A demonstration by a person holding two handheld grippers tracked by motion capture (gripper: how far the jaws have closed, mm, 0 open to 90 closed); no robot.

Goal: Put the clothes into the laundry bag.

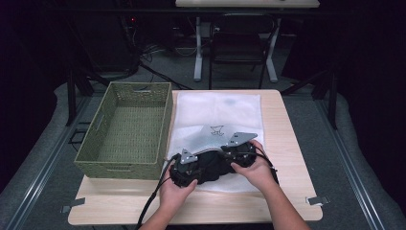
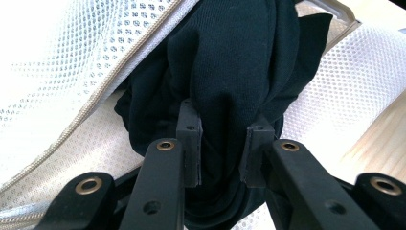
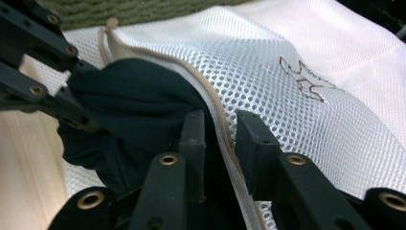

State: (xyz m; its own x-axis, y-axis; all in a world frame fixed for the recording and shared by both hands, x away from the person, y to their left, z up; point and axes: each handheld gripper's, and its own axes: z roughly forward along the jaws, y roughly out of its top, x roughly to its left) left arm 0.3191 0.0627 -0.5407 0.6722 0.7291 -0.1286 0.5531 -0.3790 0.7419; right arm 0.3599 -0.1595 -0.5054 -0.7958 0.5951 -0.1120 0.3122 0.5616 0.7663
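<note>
On the near half of the wooden worktop [image 1: 282, 143], a white mesh laundry bag [image 1: 218, 112] lies flat beside a green woven basket [image 1: 125, 127], which stands at the left edge, touching or just beside the bag. A dark garment [image 1: 210, 167] sits bunched at the bag's near, open end, partly under the mesh. The left gripper [image 1: 184, 167], held in the person's left hand [image 1: 174, 191], has its jaws pinching a thick fold of the dark garment [image 2: 230, 72]; in the left gripper view the cloth bulges between and above the two pads, with mesh around it. The right gripper [image 1: 239, 153], held in the right hand [image 1: 256, 170], has its jaws set on either side of the bag's zippered edge [image 3: 218, 112], one inside against the garment [image 3: 134, 105] and one outside on the mesh; a narrow gap shows between them, and whether they press the edge I cannot tell. A brown emblem [image 3: 306, 81] marks the bag's upper face.
</note>
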